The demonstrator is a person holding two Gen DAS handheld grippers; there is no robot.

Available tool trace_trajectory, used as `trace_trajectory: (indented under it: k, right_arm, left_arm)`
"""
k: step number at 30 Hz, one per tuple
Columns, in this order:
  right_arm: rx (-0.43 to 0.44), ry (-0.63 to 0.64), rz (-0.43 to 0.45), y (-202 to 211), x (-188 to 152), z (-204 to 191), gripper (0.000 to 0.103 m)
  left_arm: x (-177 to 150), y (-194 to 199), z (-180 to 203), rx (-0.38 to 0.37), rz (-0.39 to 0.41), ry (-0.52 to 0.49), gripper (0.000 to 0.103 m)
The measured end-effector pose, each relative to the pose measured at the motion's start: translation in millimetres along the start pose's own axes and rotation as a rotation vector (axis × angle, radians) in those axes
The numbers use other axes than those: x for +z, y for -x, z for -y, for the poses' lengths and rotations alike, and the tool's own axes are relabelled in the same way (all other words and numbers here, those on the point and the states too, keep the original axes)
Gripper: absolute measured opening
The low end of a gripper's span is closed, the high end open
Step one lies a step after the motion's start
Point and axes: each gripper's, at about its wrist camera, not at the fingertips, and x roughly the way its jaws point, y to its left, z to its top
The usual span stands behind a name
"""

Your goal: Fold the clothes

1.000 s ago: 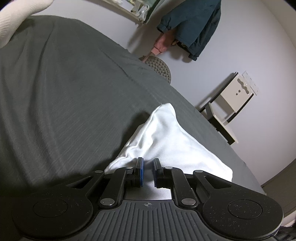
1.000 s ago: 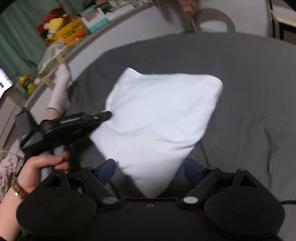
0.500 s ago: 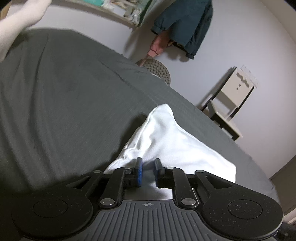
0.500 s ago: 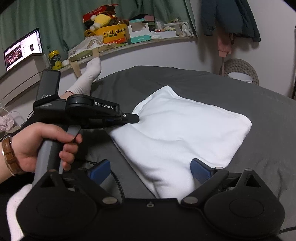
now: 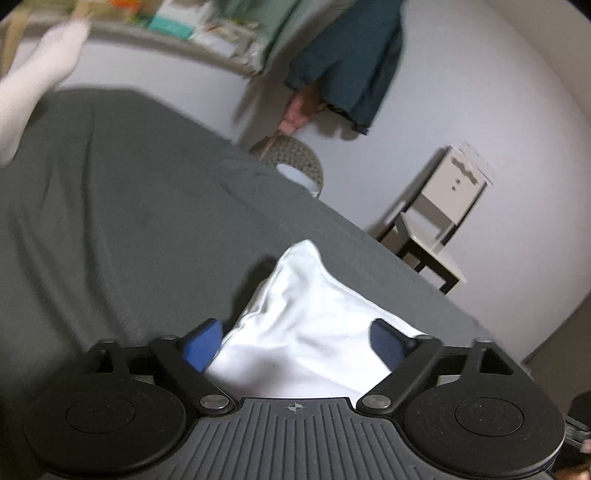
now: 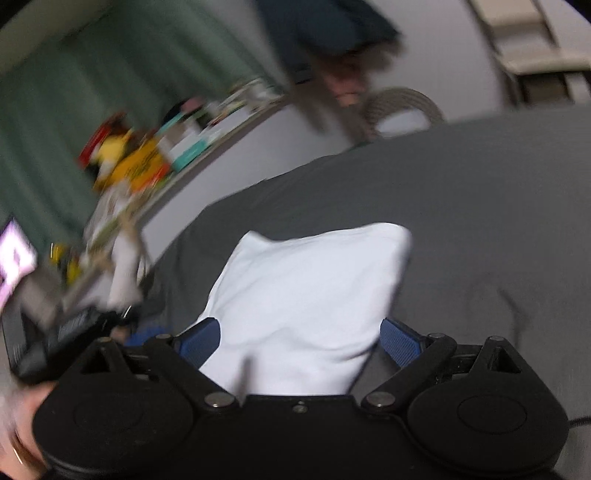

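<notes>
At the far left of the left wrist view a white sock (image 5: 35, 79) on a person's foot rests at the bed's edge, below a cluttered shelf (image 5: 192, 35) that is too blurred to read. The bed (image 5: 122, 206), covered in a dark grey sheet, fills the middle of both views, and on it lies the white garment (image 5: 295, 321), a compact, roughly rectangular bundle with one corner pointing to the far side. The left tool (image 5: 301, 338) stands with its blue-padded fingers well apart, one on either side of the near end of the garment, gripping nothing. In the right wrist view, which is smeared by motion, the left tool's dark body (image 6: 64, 332) shows at the left edge, near the garment's left side. The same garment (image 6: 314, 295) sits in the centre of that view, and the right tool (image 6: 301, 341) is likewise spread wide, its fingers flanking the near edge of the cloth without closing on it. Further right, beyond the bed, a woven basket (image 5: 295, 162) and a pale chair (image 5: 443, 206) stand against the wall, with a dark jacket (image 5: 351, 62) hanging above. Judging by the garment's small, tidy outline and both tools being free of it, the folding of this piece seems largely done; what remains is probably a last fold, a smoothing, or setting it aside. No other clothes are in view, so whether more are waiting cannot be told.
</notes>
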Motion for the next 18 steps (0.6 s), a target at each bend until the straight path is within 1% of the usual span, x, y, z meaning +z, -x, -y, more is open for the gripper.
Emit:
trace_trajectory:
  k: [2, 4, 7, 10, 15, 18]
  right_arm:
    - [0.0, -0.1, -0.009, -5.5, 1.6, 15.8, 0.094]
    - [-0.008, -0.159, -0.024, -10.8, 1.5, 26.1, 0.093]
    - [-0.007, -0.213, -0.043, -17.5, 0.4, 34.3, 0.092]
    - [-0.005, -0.21, -0.05, -20.6, 0.2, 32.6, 0.092]
    - [-0.001, -0.188, -0.06, -21.6, -3.2, 28.2, 0.092]
    - [0.01, -0.164, -0.069, -21.6, -4.0, 24.0, 0.092]
  left_arm:
    - [-0.6, 1.8, -8.3, -0.001, -0.021, 0.054, 0.097]
    - [-2.0, 3.3, -14.6, -0.006, -0.043, 0.096, 0.097]
    - [-9.6, 8.2, -19.5, -0.012, -0.069, 0.118, 0.097]
    - [-18.0, 12.5, -27.2, -0.026, -0.105, 0.169, 0.098]
    - [-22.8, 9.1, -51.3, -0.063, -0.154, 0.369, 0.098]
    - [-27.3, 0.3, -67.9, -0.086, -0.175, 0.534, 0.098]
